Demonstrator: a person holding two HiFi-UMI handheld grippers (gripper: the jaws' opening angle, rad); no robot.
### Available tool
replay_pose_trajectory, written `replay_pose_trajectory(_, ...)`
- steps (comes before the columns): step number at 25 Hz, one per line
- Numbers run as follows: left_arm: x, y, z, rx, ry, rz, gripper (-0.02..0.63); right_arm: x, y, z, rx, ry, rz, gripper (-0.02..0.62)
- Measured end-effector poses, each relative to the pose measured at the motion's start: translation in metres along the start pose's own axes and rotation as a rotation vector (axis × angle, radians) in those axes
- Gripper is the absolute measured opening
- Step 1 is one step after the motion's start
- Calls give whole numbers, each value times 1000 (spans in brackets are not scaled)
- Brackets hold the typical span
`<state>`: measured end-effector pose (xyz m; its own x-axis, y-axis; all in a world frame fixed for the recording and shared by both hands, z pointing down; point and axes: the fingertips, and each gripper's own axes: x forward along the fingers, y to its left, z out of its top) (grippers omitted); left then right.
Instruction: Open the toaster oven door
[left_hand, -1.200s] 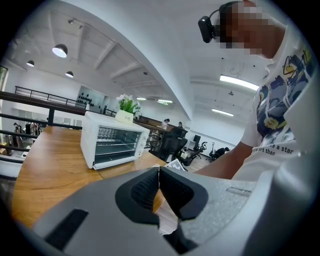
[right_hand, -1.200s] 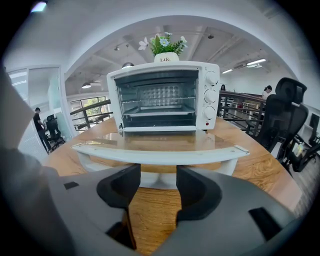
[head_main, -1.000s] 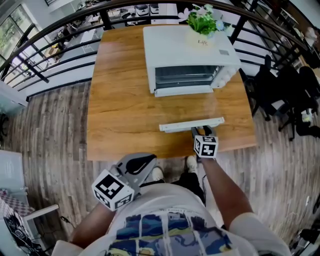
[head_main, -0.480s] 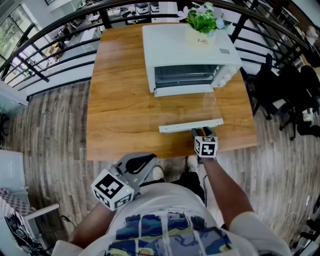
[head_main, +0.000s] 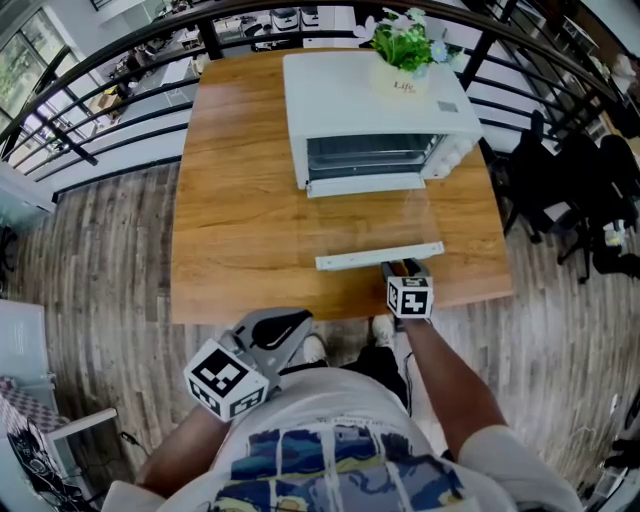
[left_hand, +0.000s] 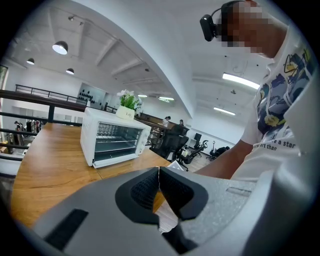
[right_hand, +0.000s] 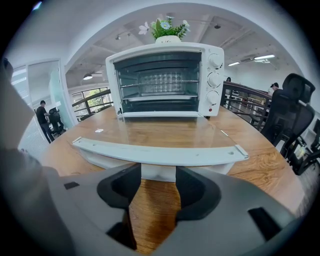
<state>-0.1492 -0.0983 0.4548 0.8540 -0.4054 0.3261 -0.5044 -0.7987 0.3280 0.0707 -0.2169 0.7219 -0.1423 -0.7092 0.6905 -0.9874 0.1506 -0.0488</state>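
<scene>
Now, door handle (right_hand: 160, 155) just beyond right claw (right_hand: 158, 171), jaws apart.

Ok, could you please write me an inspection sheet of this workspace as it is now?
Surface: wooden table, carrying only the oven.
Job's things: white toaster oven; door folded down flat, racks visible; handle at its near edge.
Clutter: flower pot on the oven top.
Grippers: right gripper at the handle, jaws apart; left gripper held low off the table, jaws together, empty.
Cables: nothing seen.
Surroundings: black railing, plank floor, office chairs at the right.
</scene>
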Motion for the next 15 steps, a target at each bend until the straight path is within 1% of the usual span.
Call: replay_pose_trajectory(15, 6, 3, -3, -16, 13, -5, 6, -2, 2, 3, -10, 10, 14, 212)
